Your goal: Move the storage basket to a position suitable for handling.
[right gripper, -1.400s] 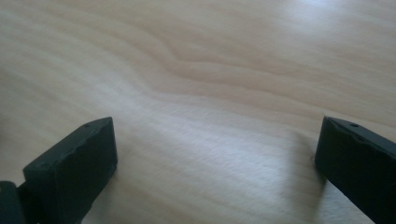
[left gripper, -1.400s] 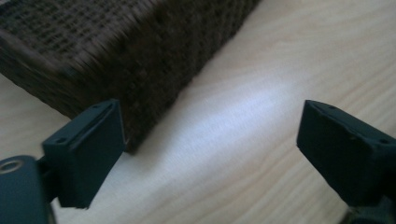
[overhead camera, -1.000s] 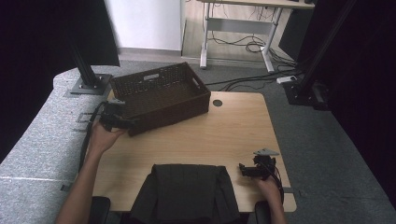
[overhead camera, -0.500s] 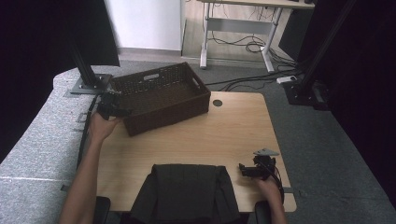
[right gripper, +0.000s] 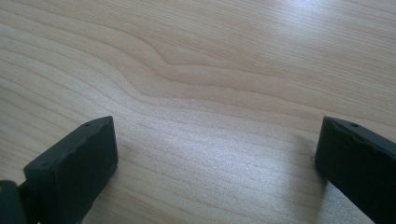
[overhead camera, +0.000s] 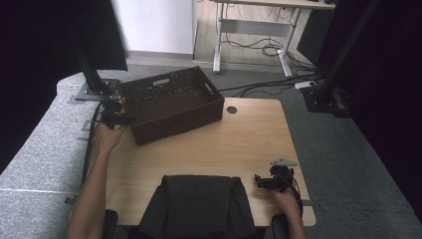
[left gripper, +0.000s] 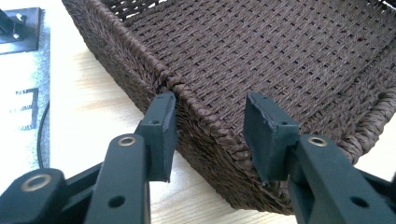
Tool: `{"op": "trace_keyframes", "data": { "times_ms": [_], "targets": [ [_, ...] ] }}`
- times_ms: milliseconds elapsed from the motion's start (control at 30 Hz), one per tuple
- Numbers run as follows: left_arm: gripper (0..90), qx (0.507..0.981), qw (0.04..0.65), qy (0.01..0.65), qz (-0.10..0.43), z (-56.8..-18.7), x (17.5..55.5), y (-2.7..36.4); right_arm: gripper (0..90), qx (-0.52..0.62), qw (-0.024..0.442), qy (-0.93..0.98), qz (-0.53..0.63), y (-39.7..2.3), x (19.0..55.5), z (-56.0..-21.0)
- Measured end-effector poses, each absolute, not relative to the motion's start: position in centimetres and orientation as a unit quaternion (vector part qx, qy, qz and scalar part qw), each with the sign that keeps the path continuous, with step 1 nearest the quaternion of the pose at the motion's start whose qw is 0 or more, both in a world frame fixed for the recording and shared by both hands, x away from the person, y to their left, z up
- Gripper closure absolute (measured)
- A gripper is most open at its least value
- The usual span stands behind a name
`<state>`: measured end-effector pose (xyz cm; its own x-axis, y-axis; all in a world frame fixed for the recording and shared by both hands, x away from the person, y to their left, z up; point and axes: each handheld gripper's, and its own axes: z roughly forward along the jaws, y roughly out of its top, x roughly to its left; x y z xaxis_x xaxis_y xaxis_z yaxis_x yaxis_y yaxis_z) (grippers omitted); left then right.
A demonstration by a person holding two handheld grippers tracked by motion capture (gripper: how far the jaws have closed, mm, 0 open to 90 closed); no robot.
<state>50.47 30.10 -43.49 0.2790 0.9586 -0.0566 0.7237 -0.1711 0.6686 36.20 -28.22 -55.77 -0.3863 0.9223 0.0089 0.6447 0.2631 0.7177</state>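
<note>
Two grippers are in my hands, and one big brown woven basket [overhead camera: 171, 104] sits on the light wooden table [overhead camera: 249, 139]. From the high view the basket is at about 11 o'clock on the table top, turned a little, with its near corner pointing at my left hand.

My left gripper [left gripper: 210, 126] is at that corner, at about 9 o'clock on the table. Its jaws have just been closing. In the left gripper view the basket's thick braided rim [left gripper: 205, 116] runs between the two black pads [left gripper: 163, 133]. One pad is outside the wall and one is over the inside. I can see a small gap beside the outer pad, and the inner pad does not press on the weave, so the jaws are not pinching the rim yet.

My right gripper [right gripper: 217, 154] is at about 5 o'clock, near the table's front edge, well apart from the basket. Its jaws are spread wide with bare wood between them.

A dark folded cloth [overhead camera: 196, 204] lies at 6 o'clock, between my two arms.
</note>
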Motion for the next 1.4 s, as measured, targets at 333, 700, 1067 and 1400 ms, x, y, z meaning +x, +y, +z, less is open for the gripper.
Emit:
{"op": "trace_keyframes", "data": {
  "times_ms": [333, 700, 1067, 1400],
  "targets": [
    [61.3, 0.736, 0.303, 0.578, 0.177, -43.4, 50.4, 30.1, 0.0, 0.512, 0.213, 0.766, 0.327, -28.2, 36.2, -55.8],
    [65.0, 0.749, 0.312, 0.559, 0.169, -43.5, 50.4, 29.2, 0.0, 0.512, 0.212, 0.766, 0.327, -28.2, 36.2, -55.8],
    [66.3, 0.765, 0.314, 0.538, 0.163, -43.6, 50.1, 28.3, 0.0, 0.512, 0.213, 0.766, 0.327, -28.2, 36.2, -55.8],
    [66.5, 0.778, 0.319, 0.518, 0.158, -43.6, 49.4, 27.5, 0.0, 0.512, 0.213, 0.766, 0.327, -28.2, 36.2, -55.8]
  ]
}}
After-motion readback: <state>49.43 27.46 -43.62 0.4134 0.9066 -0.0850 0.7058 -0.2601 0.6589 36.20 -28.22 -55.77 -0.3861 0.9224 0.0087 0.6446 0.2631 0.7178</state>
